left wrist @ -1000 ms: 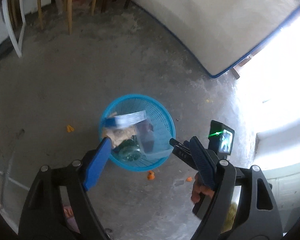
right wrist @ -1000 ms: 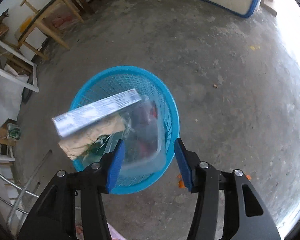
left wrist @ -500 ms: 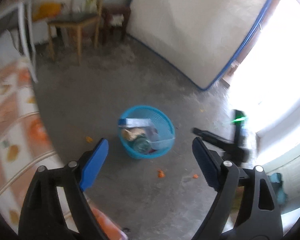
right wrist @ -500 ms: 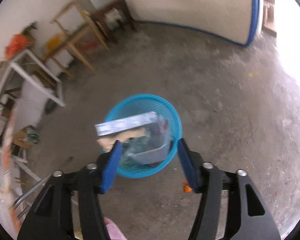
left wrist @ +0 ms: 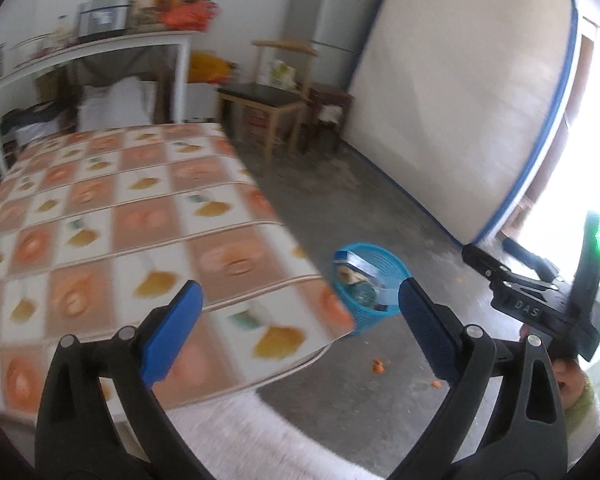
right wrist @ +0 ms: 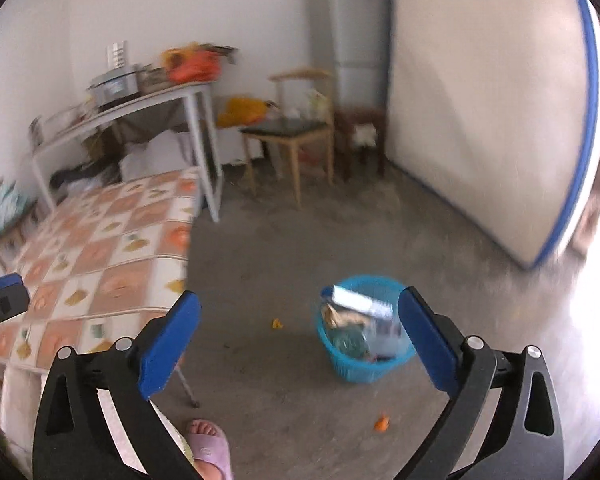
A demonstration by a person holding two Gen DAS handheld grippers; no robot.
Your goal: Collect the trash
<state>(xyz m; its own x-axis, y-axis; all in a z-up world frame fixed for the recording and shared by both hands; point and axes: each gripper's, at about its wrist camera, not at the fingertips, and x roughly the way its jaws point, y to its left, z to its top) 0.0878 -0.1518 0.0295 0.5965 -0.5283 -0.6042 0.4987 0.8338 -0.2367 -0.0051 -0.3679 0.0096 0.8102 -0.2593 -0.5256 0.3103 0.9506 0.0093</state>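
Both grippers were spread wide and held nothing: the left gripper hung above the corner of the table with the orange-and-white checked cloth, and the right gripper was raised over the bare grey concrete floor. Between them, on the floor just beside the table's corner, stood the round blue plastic mesh basket, filled with a flat silver packet, a crumpled tan wrapper and a clear plastic bag.

Judging by the task, the step in hand was finding what was left to collect. Small orange scraps lay scattered on the floor near the basket, one more nearer the table. To do this well, I would slow the sweep so the blur settles, choose the nearest scrap, and bring one gripper down over it with the jaws straddling it; such a small, flat piece could easily slip out of the pads.

Compared with a second before, both cameras had lifted and pulled back from close over the basket; it now sat small and lower in each view, and the table, chairs and fridge had come into sight. The jaws stood as open as before.
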